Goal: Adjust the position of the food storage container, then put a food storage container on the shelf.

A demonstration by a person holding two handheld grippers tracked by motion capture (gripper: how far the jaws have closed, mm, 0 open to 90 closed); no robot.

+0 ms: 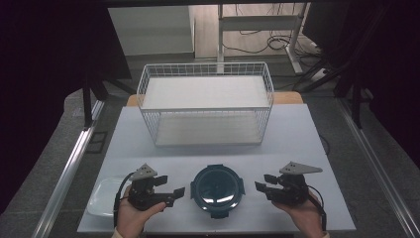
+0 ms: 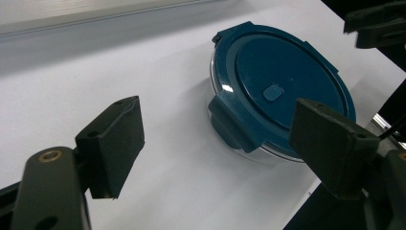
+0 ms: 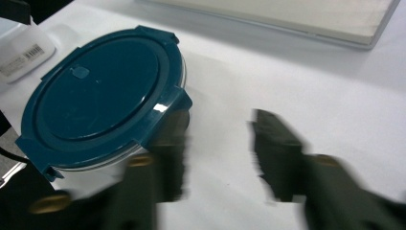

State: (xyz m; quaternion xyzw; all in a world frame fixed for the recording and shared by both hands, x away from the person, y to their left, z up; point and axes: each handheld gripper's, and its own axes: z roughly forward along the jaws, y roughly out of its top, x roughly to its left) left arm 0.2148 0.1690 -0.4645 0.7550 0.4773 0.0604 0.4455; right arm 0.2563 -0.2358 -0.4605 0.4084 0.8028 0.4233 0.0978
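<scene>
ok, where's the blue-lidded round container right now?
In the high view the blue-lidded container sits at the near edge of the table, midway between the left gripper and right gripper, in front of the wire basket.

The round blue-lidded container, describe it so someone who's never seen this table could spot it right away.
Start at the white wire basket at the back of the table, then come straight toward the near edge. The container sits there, between the two hand-held grippers. It is round with a dark blue clip-on lid, unlike the white rectangular tray at the left.
</scene>
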